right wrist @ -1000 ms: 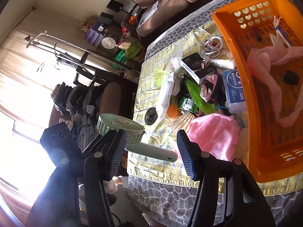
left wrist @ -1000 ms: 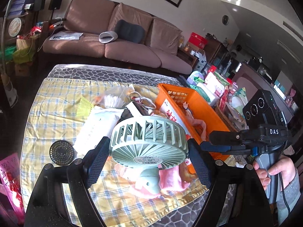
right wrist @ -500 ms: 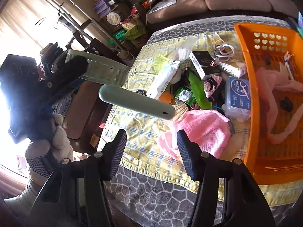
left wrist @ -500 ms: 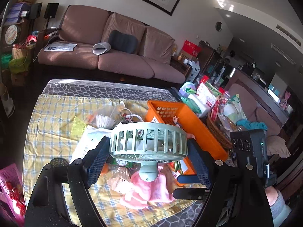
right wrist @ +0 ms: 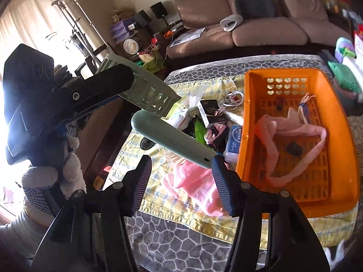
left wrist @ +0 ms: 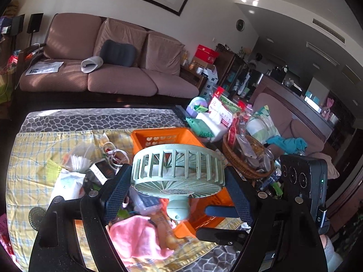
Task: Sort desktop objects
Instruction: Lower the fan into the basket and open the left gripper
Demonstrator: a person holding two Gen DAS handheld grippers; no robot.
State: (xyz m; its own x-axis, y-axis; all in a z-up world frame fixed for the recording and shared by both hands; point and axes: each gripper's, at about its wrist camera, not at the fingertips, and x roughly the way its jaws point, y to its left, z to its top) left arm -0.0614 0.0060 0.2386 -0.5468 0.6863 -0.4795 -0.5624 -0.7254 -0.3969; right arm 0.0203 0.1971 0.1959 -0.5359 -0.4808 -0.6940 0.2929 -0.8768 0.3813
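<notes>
- The left gripper (left wrist: pixel 177 190) is clenched on the round cage of a pale green handheld fan (left wrist: pixel 178 170); both pads press its rim on either side.
- The fan is held clear of the table, tilted, with its handle (right wrist: pixel 172 141) slanting down toward the right gripper.
- The right gripper (right wrist: pixel 181 181) has its fingers partly parted. The tip of the fan handle lies just beside the right-hand pad; whether it touches cannot be told, and the left-hand pad is clear of it. Nothing is grasped.
- A gloved hand (right wrist: pixel 52 176) grips the left gripper's handle at the left of the right wrist view.
- An orange plastic basket (right wrist: pixel 342 122) stands on the right of the yellow checked cloth (right wrist: pixel 158 204). It holds a pink fabric band (right wrist: pixel 295 133) and a small dark object.
- A pink towel (right wrist: pixel 195 183) lies on the cloth just left of the basket, near the table edge.
- Farther left sits a heap of clutter: white cable, black box, white packet.
- A wicker basket (left wrist: pixel 238 161) of packets stands right of the orange one.
- A brown sofa (left wrist: pixel 118 68) lies beyond the table.
</notes>
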